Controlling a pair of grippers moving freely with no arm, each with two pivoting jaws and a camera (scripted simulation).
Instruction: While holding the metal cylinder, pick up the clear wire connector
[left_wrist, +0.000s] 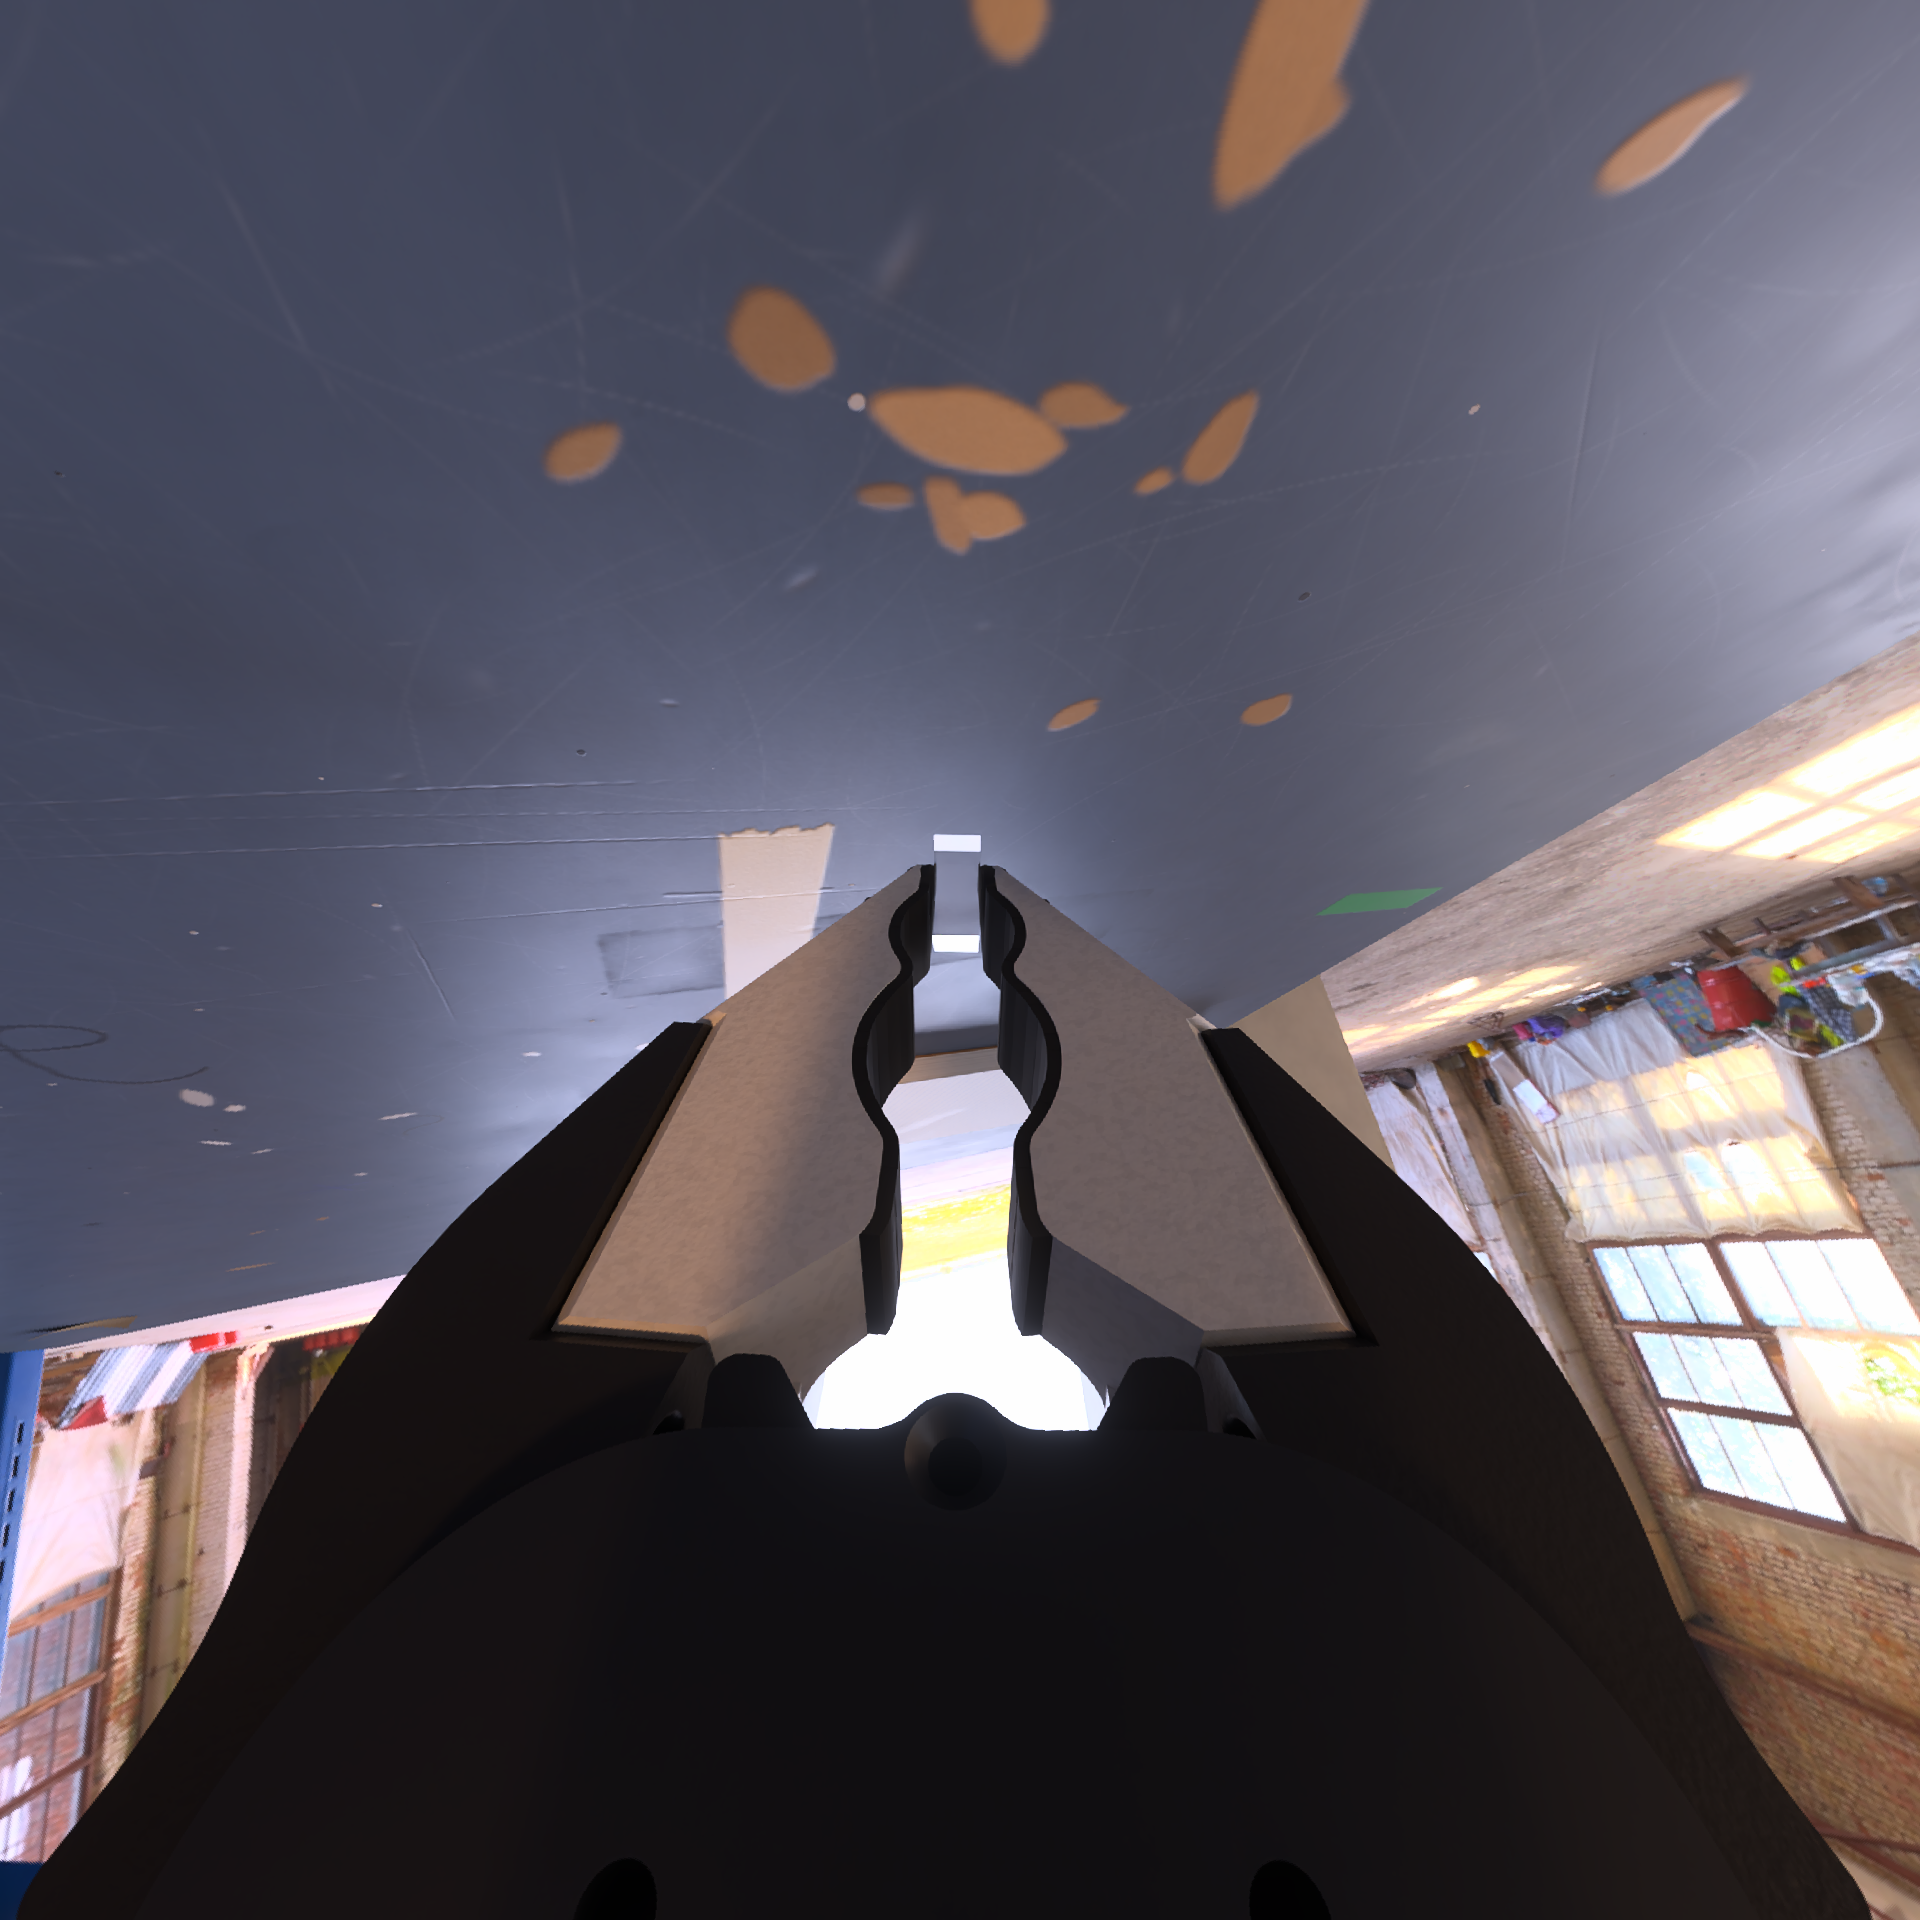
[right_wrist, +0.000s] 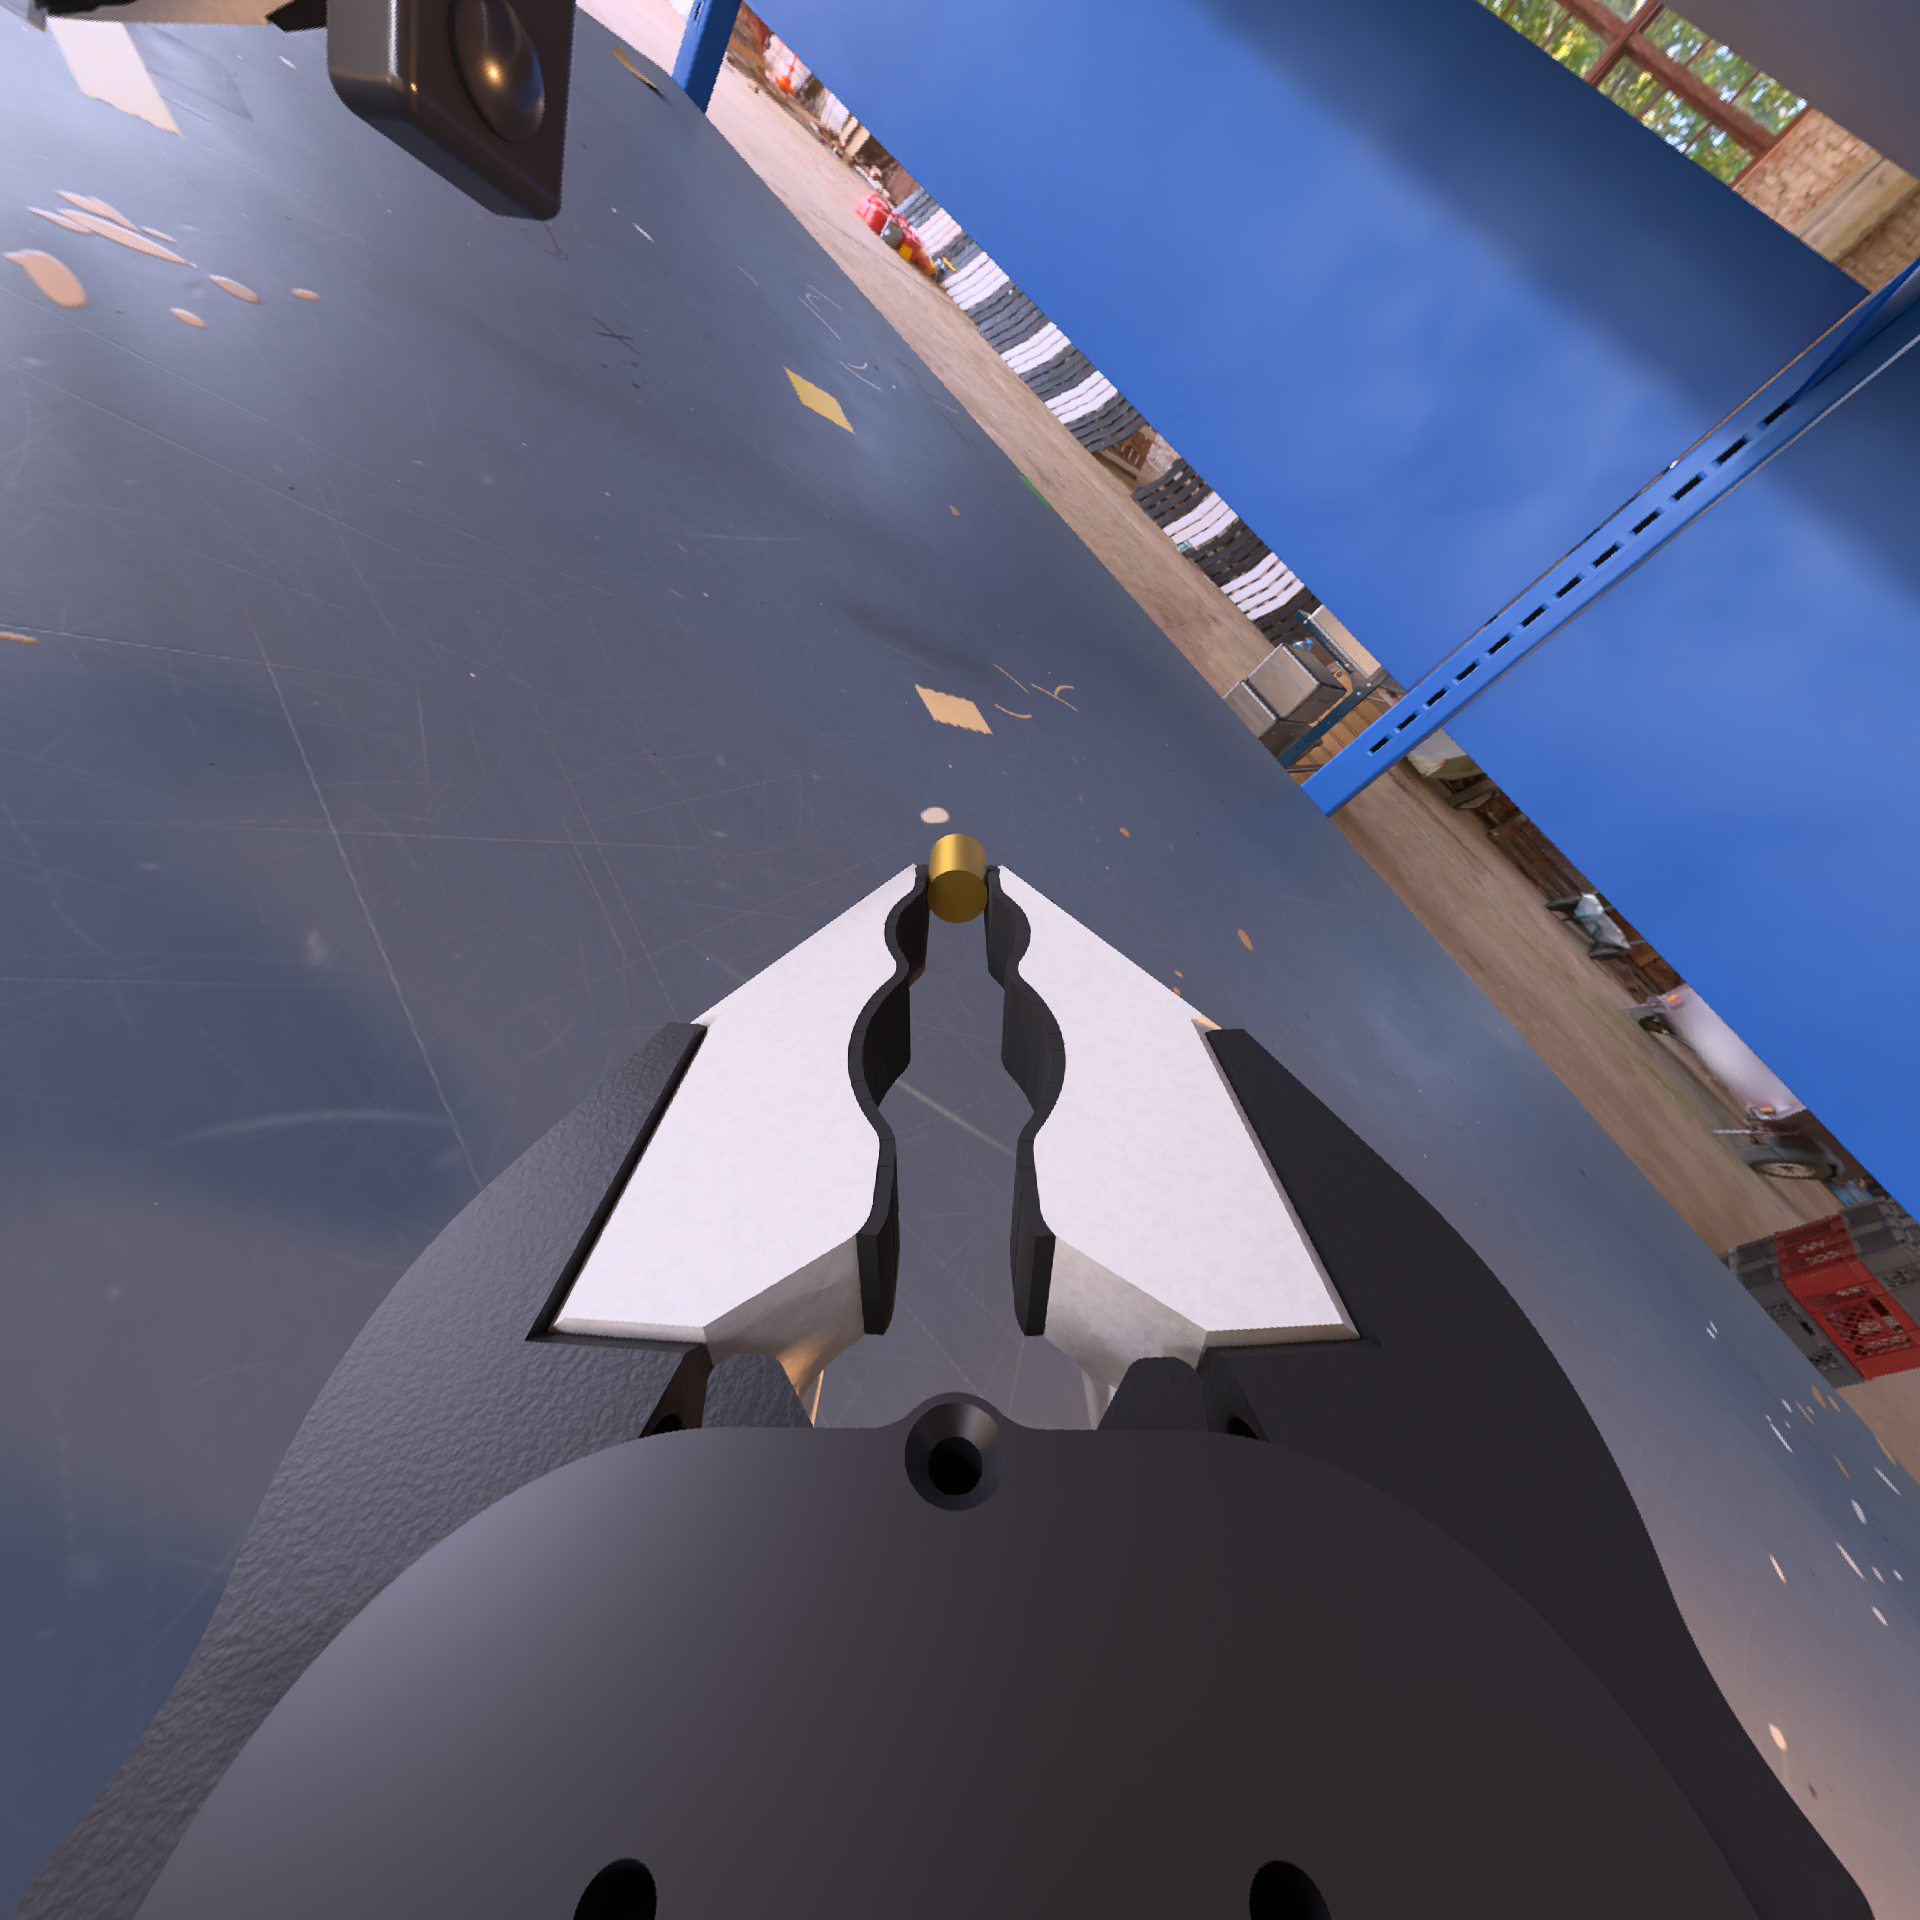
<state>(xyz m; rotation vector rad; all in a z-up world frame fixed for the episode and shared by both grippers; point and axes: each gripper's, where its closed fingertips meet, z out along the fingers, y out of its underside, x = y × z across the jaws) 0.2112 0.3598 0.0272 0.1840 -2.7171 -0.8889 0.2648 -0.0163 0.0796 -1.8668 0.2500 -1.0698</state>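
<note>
Left gripper (left_wrist: 956, 883): black body, pale finger plates with dark scalloped inner edges, fills the lower centre of the left wrist view. Fingers nearly together, a narrow gap at the tips, and a small clear, whitish block-shaped wire connector (left_wrist: 956, 896) sits pinched in that gap. Its top end pokes just past the tips; its lower end shows bright between the first scallops. Both tips touch its sides. Frame centre, slightly above the middle.

Behind it, a dark blue-grey scratched tabletop (left_wrist: 416, 520) with tan worn patches fills the upper two-thirds of the frame. A torn strip of pale tape (left_wrist: 774, 894) lies just left of the fingertips, a small green patch (left_wrist: 1377, 900) to the right near the table edge. Cannot tell from this view whether the connector is clear of the surface. Brick hall with windows in the lower right and lower left corners.

Right gripper (right_wrist: 956, 883): same build, lower centre of the right wrist view. Fingers closed to a narrow gap on a short brass-coloured metal cylinder (right_wrist: 956, 879), gripped at the very tips with its round end face toward the camera. Both tips contact its sides. Frame centre, above the same tabletop (right_wrist: 416, 623).

A black boxy part of the other gripper (right_wrist: 457, 94) sits in the upper left corner. Blue metal shelving (right_wrist: 1558, 582) runs across the upper right.
</note>
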